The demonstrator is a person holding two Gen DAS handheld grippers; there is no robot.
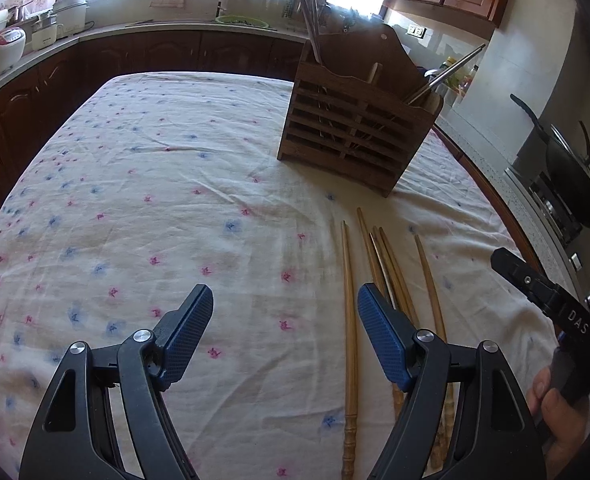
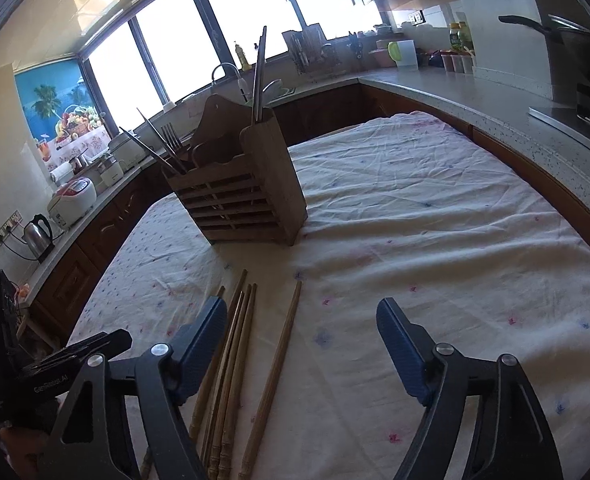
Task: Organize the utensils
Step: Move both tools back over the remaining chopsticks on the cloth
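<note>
Both tongs stand wide with nothing between their pads: the left tongs (image 1: 285,320) hover low in the left wrist view over bare cloth, their right-hand pad just above the loose wooden chopsticks (image 1: 391,280), while the right tongs (image 2: 301,336) sit low in the right wrist view with one chopstick lying in the gap between the pads and the rest under the left-hand pad. That spread and downward tilt suit, I judge, a pick from the pile. The chopsticks lie side by side, roughly parallel, thick carved ends toward the cameras; I count five, perhaps six, since the middle ones overlap. Beyond them one slatted wooden holder (image 1: 355,136) stands upright on the cloth-covered bench (image 1: 155,160), upper right of centre in the left view, already carrying several metal utensils (image 2: 259,76) that lean out of its compartments, likely the destination.
</note>
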